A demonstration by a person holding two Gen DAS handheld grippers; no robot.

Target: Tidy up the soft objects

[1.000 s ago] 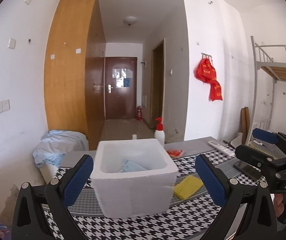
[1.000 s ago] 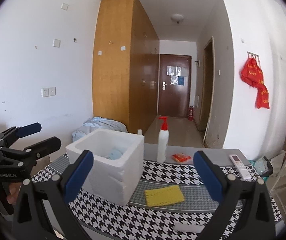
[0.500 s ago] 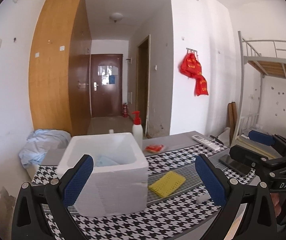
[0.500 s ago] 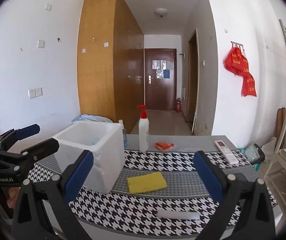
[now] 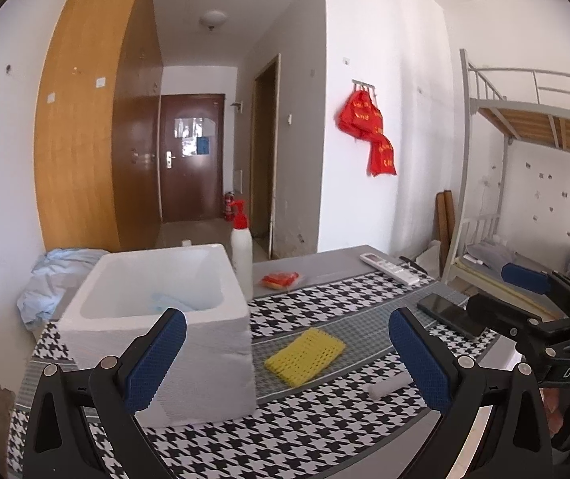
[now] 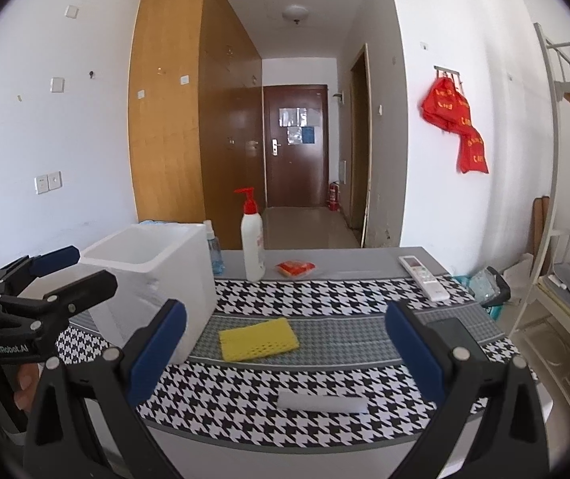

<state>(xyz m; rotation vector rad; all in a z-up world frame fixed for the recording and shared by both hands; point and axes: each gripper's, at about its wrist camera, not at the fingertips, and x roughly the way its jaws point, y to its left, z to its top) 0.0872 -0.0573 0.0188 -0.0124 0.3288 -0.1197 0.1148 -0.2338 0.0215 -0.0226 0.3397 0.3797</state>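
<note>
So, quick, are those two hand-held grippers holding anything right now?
Left hand-held gripper: open, holding nothing.
Right hand-held gripper: open, holding nothing.

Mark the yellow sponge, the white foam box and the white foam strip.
yellow sponge (image 6: 259,338), right wrist view, middle of its top face.
white foam box (image 5: 201,363), left wrist view, front wall.
white foam strip (image 6: 322,403), right wrist view, its middle.

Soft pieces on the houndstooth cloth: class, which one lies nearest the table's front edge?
The white foam strip. It lies near the front edge, while the yellow mesh sponge sits farther back, beside the white foam box.
</note>
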